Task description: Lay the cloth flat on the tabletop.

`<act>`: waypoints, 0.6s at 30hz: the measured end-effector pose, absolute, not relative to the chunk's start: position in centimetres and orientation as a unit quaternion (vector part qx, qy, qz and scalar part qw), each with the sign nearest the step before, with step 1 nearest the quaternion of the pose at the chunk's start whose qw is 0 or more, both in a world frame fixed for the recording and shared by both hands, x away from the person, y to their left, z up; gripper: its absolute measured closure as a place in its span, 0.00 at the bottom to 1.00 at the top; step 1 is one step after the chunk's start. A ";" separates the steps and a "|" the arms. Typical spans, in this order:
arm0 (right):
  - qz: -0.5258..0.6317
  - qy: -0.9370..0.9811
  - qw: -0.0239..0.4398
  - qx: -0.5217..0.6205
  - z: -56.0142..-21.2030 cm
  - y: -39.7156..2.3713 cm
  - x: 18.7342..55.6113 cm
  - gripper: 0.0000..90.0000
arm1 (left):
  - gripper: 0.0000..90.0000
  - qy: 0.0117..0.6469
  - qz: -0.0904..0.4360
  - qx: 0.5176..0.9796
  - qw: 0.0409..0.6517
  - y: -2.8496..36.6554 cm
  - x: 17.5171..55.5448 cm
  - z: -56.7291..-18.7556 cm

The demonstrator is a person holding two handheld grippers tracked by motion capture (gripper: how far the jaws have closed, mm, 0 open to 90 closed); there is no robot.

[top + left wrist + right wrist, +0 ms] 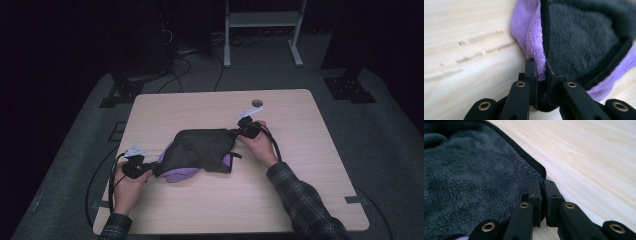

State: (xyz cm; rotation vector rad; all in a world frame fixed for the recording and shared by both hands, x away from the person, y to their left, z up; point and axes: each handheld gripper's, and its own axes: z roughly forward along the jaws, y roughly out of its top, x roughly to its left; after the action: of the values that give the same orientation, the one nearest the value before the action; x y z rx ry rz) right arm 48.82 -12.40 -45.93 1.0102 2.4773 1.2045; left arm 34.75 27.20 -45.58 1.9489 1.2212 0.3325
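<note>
Left gripper (pixel 541 71): jaws clamped on the near-left corner of the dark grey and purple cloth (pixel 200 152), pile pinched between the pads. Right gripper (pixel 542 195): jaws closed on the far-right corner, biting just at the black edge binding (pixel 524 155). Cloth lies bunched mid-tabletop (pixel 300 200), between the two grippers, purple underside showing at the near edge. Risk: the right hold is shallow, so a brisk pull to spread the cloth could slip the hem free. Uneven tension would drag the cloth rather than flatten it.
</note>
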 end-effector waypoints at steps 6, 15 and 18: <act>0.419 0.834 0.123 0.338 -43.5 -15.1 47.3 0.94 | 0.91 0.479 0.134 0.747 0.441 27.6 35.0 -43.7; 0.448 0.811 0.159 0.341 -39.3 -19.5 45.1 0.94 | 0.92 0.454 0.166 0.739 0.469 27.3 35.6 -40.4; 0.454 0.804 0.171 0.344 -38.2 -20.9 44.5 0.95 | 0.92 0.445 0.175 0.737 0.477 27.0 35.7 -39.3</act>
State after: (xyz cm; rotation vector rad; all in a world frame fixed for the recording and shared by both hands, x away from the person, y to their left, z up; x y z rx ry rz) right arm 44.47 -20.92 -38.22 0.9753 2.2829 1.2885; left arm 35.70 27.02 -39.28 1.8007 1.0879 0.4281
